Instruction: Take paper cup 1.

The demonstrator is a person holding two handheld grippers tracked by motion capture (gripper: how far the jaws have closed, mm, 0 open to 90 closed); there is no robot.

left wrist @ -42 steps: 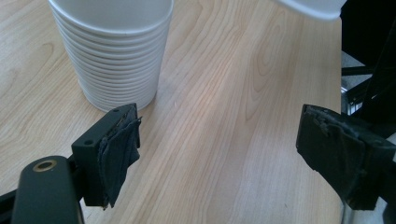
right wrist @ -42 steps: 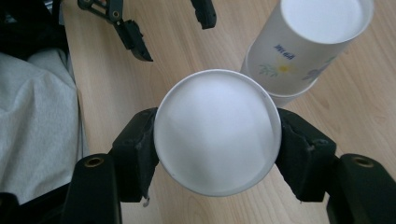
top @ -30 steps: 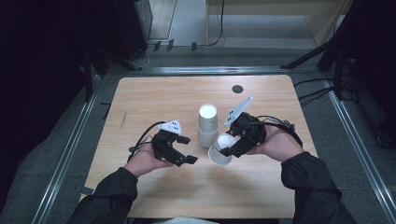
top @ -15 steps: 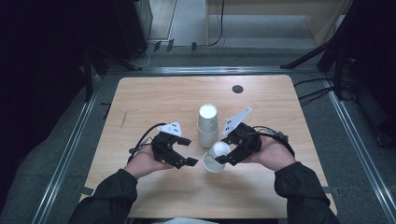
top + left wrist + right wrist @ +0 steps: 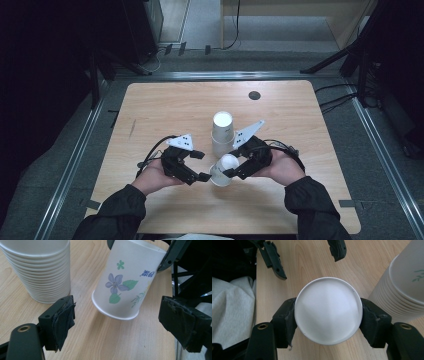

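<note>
High view: my right gripper grasps one paper cup by its closed end, rim tilted toward my left gripper. Since the earlier frame it has come nearer me, off the cup stack at 12 o'clock.

Left gripper view: my jaws stand released, flanking the rim. I judge the cup light, thin-walled and crushable; grip gently below the rim.

Right gripper view: jaws clenched across the base above the bench.
</note>
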